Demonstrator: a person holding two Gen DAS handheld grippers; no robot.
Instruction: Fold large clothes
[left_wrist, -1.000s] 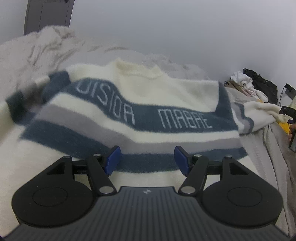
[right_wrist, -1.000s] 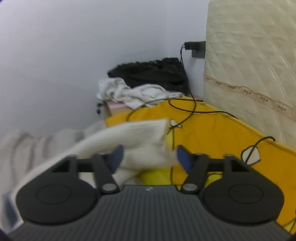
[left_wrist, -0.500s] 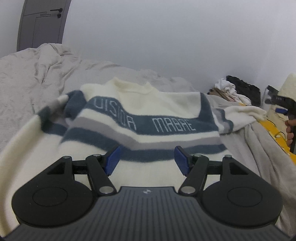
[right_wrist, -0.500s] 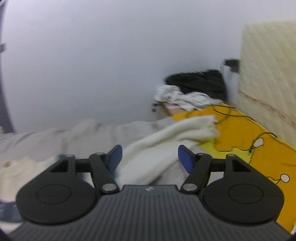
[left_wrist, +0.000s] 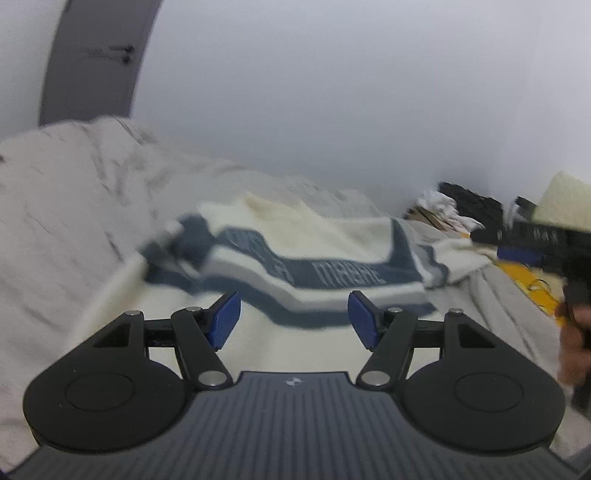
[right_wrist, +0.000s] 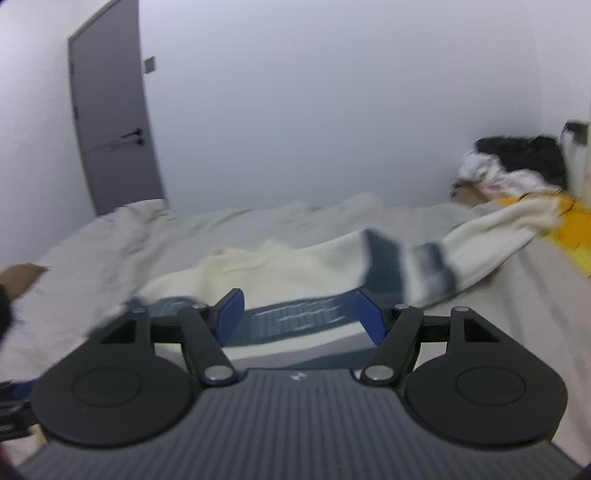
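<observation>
Moved: both tools pulled back from the sweater (left_wrist: 332, 236), right one swung off the yellow sheet (right_wrist: 576, 221) | left tool (left_wrist: 293, 321): released, empty | right tool (right_wrist: 299, 314): released, empty | sweater: spread on bed (right_wrist: 129, 236), one sleeve (right_wrist: 498, 236) reaching right toward yellow sheet
</observation>
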